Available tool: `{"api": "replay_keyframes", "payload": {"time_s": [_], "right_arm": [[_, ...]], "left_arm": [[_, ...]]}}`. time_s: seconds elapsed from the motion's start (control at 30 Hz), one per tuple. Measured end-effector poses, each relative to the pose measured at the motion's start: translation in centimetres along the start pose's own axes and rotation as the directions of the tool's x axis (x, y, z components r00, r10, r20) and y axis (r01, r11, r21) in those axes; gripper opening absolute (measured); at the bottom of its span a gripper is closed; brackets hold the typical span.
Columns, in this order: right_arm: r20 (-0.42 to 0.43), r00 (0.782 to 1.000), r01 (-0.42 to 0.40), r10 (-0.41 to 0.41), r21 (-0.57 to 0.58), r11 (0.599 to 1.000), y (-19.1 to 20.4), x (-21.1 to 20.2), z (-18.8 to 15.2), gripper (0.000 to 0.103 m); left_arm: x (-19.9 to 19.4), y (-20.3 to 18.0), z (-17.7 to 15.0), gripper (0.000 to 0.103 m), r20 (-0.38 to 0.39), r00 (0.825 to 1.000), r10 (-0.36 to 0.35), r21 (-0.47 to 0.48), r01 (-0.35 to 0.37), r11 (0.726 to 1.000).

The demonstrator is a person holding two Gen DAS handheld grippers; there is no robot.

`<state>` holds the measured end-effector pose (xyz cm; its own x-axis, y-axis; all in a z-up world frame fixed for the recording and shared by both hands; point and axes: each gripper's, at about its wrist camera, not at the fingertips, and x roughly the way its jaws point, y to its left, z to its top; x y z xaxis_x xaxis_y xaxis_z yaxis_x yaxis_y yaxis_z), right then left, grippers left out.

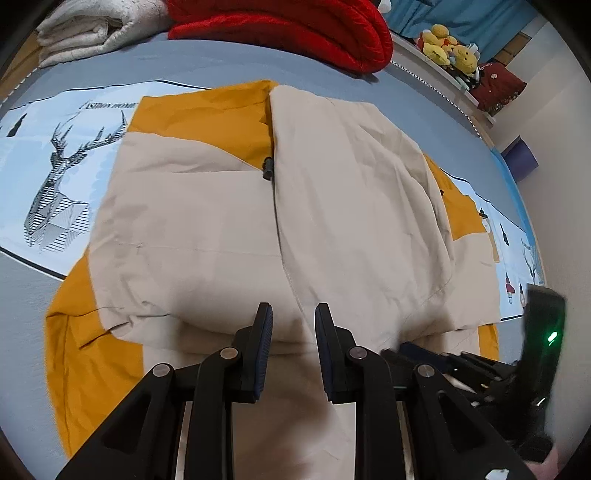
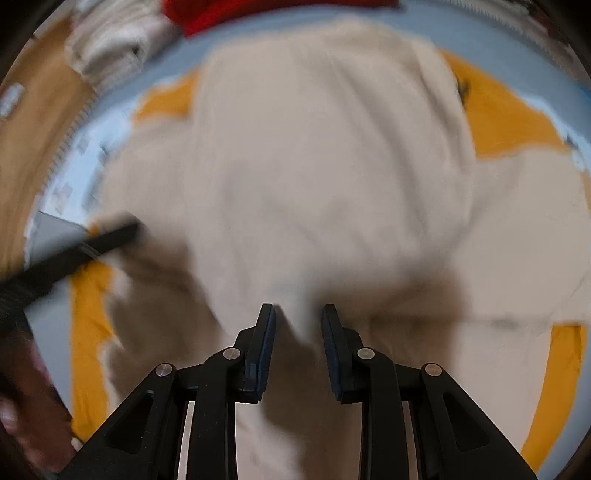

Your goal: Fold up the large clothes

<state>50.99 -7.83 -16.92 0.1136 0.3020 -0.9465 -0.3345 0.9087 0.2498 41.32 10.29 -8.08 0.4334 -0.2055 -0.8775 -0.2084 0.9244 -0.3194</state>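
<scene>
A beige and mustard-yellow jacket (image 1: 229, 206) lies spread on the bed, front up, with a dark zipper pull (image 1: 266, 168) at its middle. One beige panel is folded over its right half. My left gripper (image 1: 293, 317) is open and empty, just above the jacket's near hem. The right gripper's body (image 1: 543, 325) shows at the right edge. In the blurred right wrist view, my right gripper (image 2: 298, 319) is open over the jacket (image 2: 314, 166), and the left gripper (image 2: 74, 251) shows at the left.
The bed has a grey sheet (image 1: 184, 62) and a light blue deer-print band (image 1: 62, 155). A red quilt (image 1: 295, 29) and a folded white blanket (image 1: 96, 29) lie at the far end. Plush toys (image 1: 448, 48) sit on a shelf by the wall.
</scene>
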Motion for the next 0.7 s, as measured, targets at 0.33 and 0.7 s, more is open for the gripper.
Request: {"api": "replay_keyframes", "payload": {"time_s": [0.33,0.7], "right_arm": [[0.369,0.929,0.01,-0.031,0.058,0.998,-0.4,-12.4,-1.3,0.028],[0.627,0.771,0.058,-0.111,0.105,0.993,-0.8,-25.1,-5.3,0.027]], "left_arm": [[-4.3,0.1,-1.4,0.021,0.069,0.998,-0.01,0.011,0.009,1.0],[-12.8,0.7,-4.8,0.011,0.226,0.973,-0.037,0.194,-0.007,0.981]]}}
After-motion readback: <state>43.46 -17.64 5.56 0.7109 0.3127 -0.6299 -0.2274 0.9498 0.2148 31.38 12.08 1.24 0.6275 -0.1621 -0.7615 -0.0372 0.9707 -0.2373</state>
